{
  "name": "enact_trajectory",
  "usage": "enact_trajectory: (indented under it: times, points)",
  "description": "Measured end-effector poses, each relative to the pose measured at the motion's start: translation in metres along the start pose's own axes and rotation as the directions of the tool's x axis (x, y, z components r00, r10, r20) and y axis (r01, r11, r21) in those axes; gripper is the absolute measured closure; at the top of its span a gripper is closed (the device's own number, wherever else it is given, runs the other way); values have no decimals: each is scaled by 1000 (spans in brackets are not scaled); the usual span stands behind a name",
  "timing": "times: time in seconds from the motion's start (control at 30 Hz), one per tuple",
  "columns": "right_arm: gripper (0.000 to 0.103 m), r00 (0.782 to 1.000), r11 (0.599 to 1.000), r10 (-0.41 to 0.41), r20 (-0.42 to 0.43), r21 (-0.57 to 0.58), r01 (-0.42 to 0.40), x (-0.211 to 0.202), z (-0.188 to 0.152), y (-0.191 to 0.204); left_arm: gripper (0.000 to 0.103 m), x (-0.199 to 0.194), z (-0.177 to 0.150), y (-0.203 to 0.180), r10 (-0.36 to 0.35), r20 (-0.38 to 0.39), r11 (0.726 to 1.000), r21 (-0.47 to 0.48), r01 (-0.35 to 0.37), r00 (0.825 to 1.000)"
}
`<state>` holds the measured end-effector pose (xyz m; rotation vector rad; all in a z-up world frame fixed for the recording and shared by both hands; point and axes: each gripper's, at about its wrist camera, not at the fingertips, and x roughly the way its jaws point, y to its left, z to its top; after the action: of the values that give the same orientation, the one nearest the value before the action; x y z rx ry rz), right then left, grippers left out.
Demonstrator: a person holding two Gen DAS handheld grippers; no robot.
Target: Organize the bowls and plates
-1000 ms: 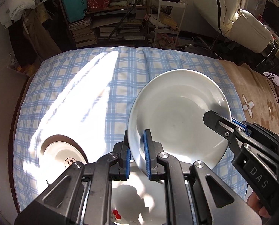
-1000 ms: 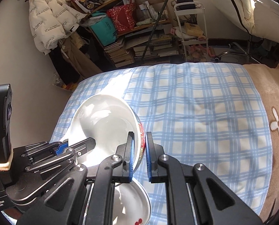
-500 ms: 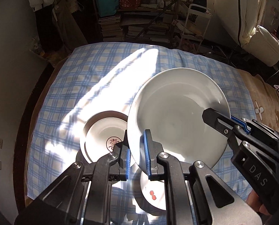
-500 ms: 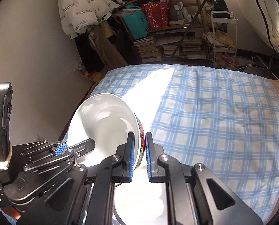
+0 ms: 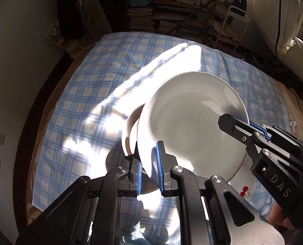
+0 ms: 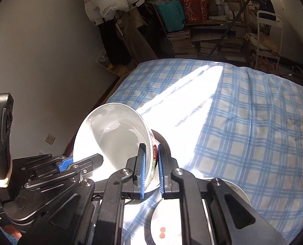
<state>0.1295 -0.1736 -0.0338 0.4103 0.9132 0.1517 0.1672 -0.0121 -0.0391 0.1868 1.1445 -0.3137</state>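
Held white bowl [image 5: 192,126] now covers brown-rimmed plate [image 5: 130,128].

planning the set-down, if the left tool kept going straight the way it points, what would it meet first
Probably the brown-rimmed plate lying on the checked cloth: it peeks out just beyond the white bowl that the left tool and right tool grip. The bowl hides most of it, so the gap is unclear.

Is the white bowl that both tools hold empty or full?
Empty: the white bowl shows only its bare glossy inside in both views.
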Motion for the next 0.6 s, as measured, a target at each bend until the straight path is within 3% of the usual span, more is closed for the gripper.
enact_trajectory:
  times: [0.6]
  points:
    - [91, 994, 998, -44, -101, -41, 40, 62, -9, 6, 90, 56, -8, 22, -8, -83, 1000, -30, 5, 997]
